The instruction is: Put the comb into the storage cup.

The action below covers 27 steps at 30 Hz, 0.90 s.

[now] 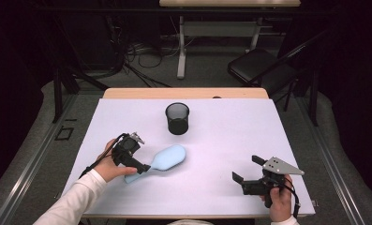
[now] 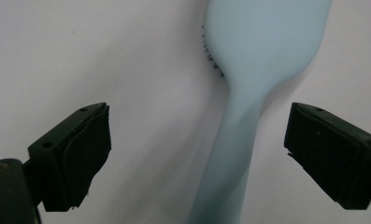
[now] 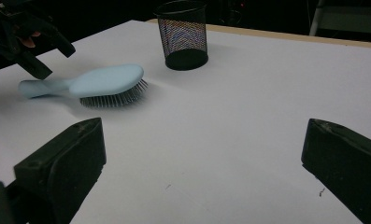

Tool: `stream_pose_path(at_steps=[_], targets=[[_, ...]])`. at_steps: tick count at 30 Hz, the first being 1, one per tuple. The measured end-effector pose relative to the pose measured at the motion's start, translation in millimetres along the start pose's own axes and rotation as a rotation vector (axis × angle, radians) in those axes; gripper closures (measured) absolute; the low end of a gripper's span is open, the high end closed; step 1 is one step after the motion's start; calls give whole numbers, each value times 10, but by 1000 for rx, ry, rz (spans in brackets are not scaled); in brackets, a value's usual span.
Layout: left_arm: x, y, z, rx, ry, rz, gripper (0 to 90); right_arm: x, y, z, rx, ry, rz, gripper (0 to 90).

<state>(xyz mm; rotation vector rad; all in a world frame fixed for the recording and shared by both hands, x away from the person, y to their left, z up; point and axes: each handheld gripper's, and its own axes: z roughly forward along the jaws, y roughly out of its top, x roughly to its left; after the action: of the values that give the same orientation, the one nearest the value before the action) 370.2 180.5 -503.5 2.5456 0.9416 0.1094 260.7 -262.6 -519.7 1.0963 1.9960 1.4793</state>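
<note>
Lying bristles-down on the left half of the white surface (image 1: 221, 187), a pale blue hairbrush (image 1: 162, 160) is pointing its handle toward the near left and its broad head toward the middle. Hovering over that handle, the left gripper (image 1: 144, 168) is being held by the person's left hand (image 1: 109, 168), whose white sleeve (image 1: 76, 199) is entering from the bottom left corner. In the left gripper view the hairbrush handle (image 2: 230, 154) is passing between the two black jaws, which are standing wide apart with clear gaps on either side, the handle sitting nearer the right-hand jaw and neither pad touching it. Farther back, near the middle of the surface, a black mesh cup (image 1: 177, 118) is standing upright, well apart from the hairbrush head. At the near right, the right gripper (image 1: 247, 169) is resting just above the surface in the person's right hand (image 1: 281, 199), its grey three-cornered plate (image 1: 281, 166) on top and its jaws spread wide with nothing between them. In the right gripper view the hairbrush (image 3: 87, 84) is lying at the upper left, with the mesh cup (image 3: 182, 35) just beyond it and the left gripper (image 3: 47, 58) hanging over the handle end.
</note>
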Motion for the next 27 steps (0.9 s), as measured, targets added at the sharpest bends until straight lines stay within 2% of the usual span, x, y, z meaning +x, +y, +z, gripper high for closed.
stream_pose_path(at_steps=[13, 16, 21, 27], targets=[[-12, 19, 50, 18, -23, 3, 123, 0, -5, 6, 5, 4, -2, 1], [-38, 16, 74, 39, -14, 14, 143, -2, -7, 8, 4, 5, -2, 1], [-70, 22, 90, 43, 11, 44, 171, -2, -9, 11, 7, 6, -1, 2], [-102, 30, 129, 65, 22, 50, 269, -5, -11, 14, 10, 7, -1, 5]])
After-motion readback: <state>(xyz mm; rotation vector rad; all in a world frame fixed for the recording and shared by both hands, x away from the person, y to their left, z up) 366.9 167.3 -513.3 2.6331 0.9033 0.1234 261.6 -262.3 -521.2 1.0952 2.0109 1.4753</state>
